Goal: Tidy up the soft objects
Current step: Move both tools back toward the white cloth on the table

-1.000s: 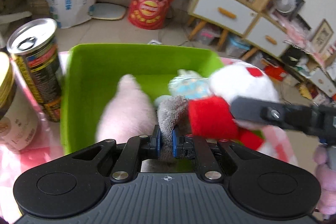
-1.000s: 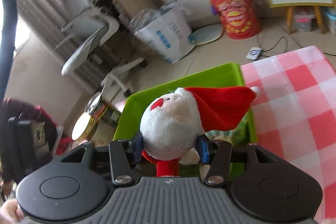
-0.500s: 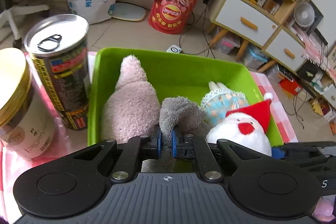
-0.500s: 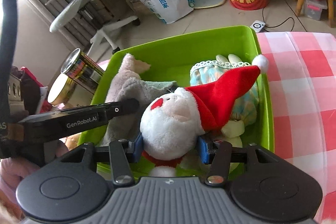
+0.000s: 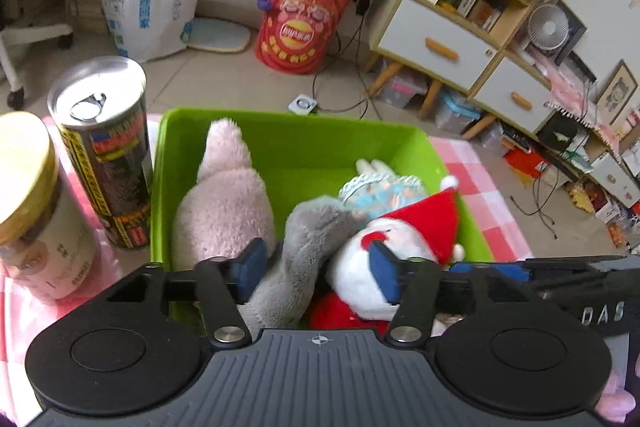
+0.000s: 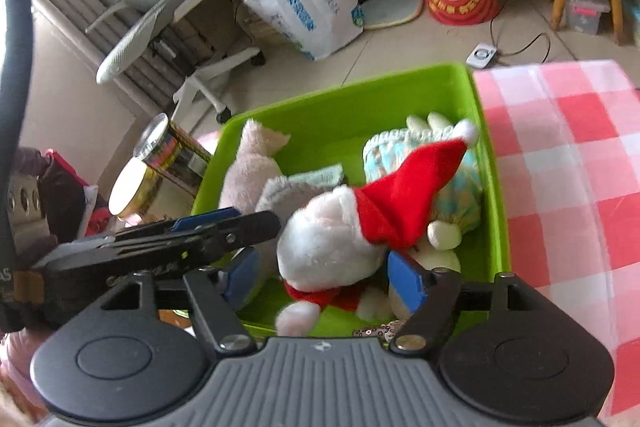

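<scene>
Left wrist view: the left gripper (image 5: 318, 269) was seen with its fingers (image 5: 252, 261) spread wide apart, nothing clamped. Between them the grey plush (image 5: 298, 255) was draped, free of either pad, and the Santa doll (image 5: 384, 247) lay against the right-hand finger. Ahead of the left-hand finger the pink plush (image 5: 224, 203) was stretched along the green bin (image 5: 304, 143); farther ahead the blue-dressed doll (image 5: 380, 189) was tucked in. Left of the fingers, outside the bin, two cans (image 5: 106, 155) were stood on the checked surface (image 5: 488, 199).

Right wrist view: the right gripper (image 6: 324, 279) was likewise held open over the bin (image 6: 492, 195), the Santa doll (image 6: 348, 239) lying loose between its fingers (image 6: 406, 281), resting in the bin. The left gripper (image 6: 208, 233) was seen crossing just left of them.
</scene>
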Motion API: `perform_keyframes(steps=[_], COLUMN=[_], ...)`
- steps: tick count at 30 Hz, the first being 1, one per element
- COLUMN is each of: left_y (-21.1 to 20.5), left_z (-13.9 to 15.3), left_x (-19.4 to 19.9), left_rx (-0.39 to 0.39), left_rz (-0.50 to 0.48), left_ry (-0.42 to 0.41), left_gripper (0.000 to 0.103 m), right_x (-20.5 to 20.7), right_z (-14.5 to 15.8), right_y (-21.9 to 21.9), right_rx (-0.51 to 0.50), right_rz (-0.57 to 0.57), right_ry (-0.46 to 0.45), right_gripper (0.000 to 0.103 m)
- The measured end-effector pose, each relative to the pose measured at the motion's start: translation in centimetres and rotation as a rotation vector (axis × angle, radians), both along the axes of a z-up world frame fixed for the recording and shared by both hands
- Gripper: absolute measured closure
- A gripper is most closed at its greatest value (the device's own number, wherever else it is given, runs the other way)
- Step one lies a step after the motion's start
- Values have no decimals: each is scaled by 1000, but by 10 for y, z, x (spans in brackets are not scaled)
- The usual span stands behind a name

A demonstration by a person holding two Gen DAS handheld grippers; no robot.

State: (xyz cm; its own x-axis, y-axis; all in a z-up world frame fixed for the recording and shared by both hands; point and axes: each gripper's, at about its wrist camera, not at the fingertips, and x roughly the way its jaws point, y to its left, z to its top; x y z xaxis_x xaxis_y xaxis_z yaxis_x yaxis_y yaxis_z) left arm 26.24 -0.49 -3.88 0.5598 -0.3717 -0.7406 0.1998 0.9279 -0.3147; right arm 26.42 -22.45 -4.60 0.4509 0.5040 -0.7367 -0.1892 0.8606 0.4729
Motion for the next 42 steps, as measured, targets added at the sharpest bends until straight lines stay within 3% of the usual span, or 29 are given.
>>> perform_keyframes(steps=[2,5,13,19,35,42], left_y=[2,4,17,31,66,89], left_z=[7,16,39,51,42,25], left_x=[-6,-18,-57,-93,-178,-200], left_rx=[-10,-9,-12,5,84,73], left_rz=[-6,-12,0,25,108,176], left_ry=[-10,-20,-44,-81,-88,-89], left_gripper=[30,24,15,6,5,5], right_x=[-5,-15,-55,-89,-169,-190], right_z=[11,27,61,69,54,38], right_y=[-5,-12,-26,-32,-22,-6], right_rx=[4,10,-12,14,12,22], right_rz=[-26,-61,-122,-152,-195,-218], right_ry=[-20,-42,-89,-101,-90,-80], right_gripper=[45,40,35,32,28,28])
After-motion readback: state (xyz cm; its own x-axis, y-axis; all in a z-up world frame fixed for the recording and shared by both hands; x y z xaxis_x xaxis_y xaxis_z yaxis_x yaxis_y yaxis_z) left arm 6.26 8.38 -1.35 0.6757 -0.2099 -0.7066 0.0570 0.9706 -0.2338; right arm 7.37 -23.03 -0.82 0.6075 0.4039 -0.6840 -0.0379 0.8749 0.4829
